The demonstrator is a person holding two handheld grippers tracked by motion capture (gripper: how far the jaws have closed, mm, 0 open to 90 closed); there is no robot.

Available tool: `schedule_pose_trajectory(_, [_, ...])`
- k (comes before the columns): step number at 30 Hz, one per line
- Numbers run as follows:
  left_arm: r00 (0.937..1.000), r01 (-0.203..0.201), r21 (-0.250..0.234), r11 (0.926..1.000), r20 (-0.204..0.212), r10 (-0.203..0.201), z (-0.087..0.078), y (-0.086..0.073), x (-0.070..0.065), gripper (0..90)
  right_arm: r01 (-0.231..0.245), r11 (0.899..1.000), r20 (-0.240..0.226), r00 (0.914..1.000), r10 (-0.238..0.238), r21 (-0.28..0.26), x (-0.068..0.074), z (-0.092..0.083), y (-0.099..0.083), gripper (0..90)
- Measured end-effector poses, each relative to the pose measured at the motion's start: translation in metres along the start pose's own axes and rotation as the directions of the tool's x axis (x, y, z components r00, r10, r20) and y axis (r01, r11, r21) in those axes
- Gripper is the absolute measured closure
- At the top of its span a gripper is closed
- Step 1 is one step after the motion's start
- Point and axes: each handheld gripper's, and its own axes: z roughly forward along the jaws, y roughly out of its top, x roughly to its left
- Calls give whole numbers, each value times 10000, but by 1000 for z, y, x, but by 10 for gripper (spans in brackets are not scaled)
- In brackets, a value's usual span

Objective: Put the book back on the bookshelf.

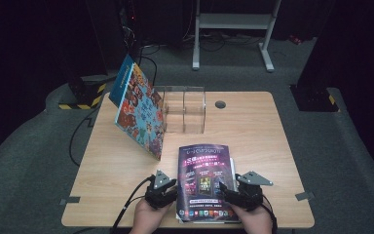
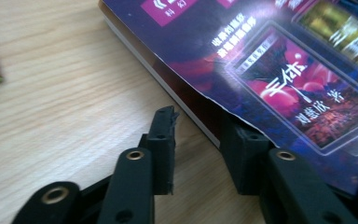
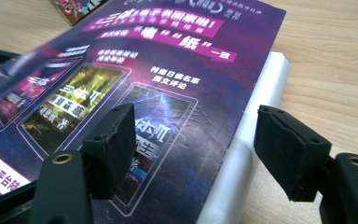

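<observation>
A purple magazine (image 1: 205, 180) lies flat at the near edge of the wooden table (image 1: 258, 136), between my two grippers. My left gripper (image 1: 171, 189) sits at its left edge, open. In the left gripper view (image 2: 200, 126) one jaw rests over bare wood and the other is tucked under the slightly lifted cover (image 2: 279, 70). My right gripper (image 1: 227, 189) is at the magazine's right side, open wide. In the right gripper view (image 3: 200, 130) one jaw hovers over the cover (image 3: 168, 70) and the other stands past the white page edge (image 3: 256, 121), not pressing.
A colourful picture book (image 1: 139, 109) leans tilted against a clear acrylic holder (image 1: 185, 109) at the back left of the table. A round cable hole (image 1: 220, 104) sits behind the holder. A white metal frame (image 1: 233, 22) stands on the floor beyond.
</observation>
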Motion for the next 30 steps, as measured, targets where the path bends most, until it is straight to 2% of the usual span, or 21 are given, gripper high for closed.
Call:
schedule_pose_trajectory(1, [9986, -502, 233, 9985, -162, 506, -3, 0, 5, 645, -55, 10000, -3, 10000, 55, 26, 0, 0, 0, 300])
schedule_pose_trajectory(2, [9986, -463, 174, 9988, -237, 467, -5, 0, 7, 645, -32, 10000, 2, 10000, 32, 9, -1, 0, 0, 300])
schedule_pose_trajectory(3, [9994, -45, -110, 9999, -336, 41, -4, -2, 6, 645, -81, 10000, 33, 10000, 81, 21, -1, 0, -1, 301])
schedule_pose_trajectory(4, [9960, -734, 312, 9968, -482, 749, -7, -2, 13, 644, -39, 10000, 49, 10000, 39, 10, -2, 0, -1, 301])
schedule_pose_trajectory(6, [9957, -671, 470, 9966, -606, 699, -8, -6, 17, 626, -54, 10000, 51, 10000, 54, 8, -3, -1, -1, 301])
schedule_pose_trajectory(7, [9940, -789, 472, 9958, -728, 822, -10, -6, 18, 623, -50, 10000, 65, 10000, 50, -31, -3, -2, -1, 302])
schedule_pose_trajectory(9, [9907, -977, 427, 9943, -904, 1013, -11, -7, 17, 623, -61, 10000, 98, 9999, 61, -68, -4, -3, 0, 303])
schedule_pose_trajectory(12, [9926, -940, 374, 9949, -734, 966, -10, -7, 13, 623, -72, 9999, 114, 9999, 73, -95, -5, -3, 0, 304])
schedule_pose_trajectory(15, [9888, -1195, 582, 9911, -834, 1241, -7, -7, 8, 643, -50, 10000, 123, 9999, 51, -85, -4, -3, 0, 305])
schedule_pose_trajectory(26, [9965, -734, 338, 9967, -369, 746, -6, -6, 10, 654, -39, 10000, 142, 9999, 40, -82, -3, -2, 0, 305])
schedule_pose_trajectory(30, [9960, -786, 331, 9964, -411, 799, -5, -5, 8, 653, -92, 9999, 139, 9999, 93, -87, -4, -3, 0, 305])
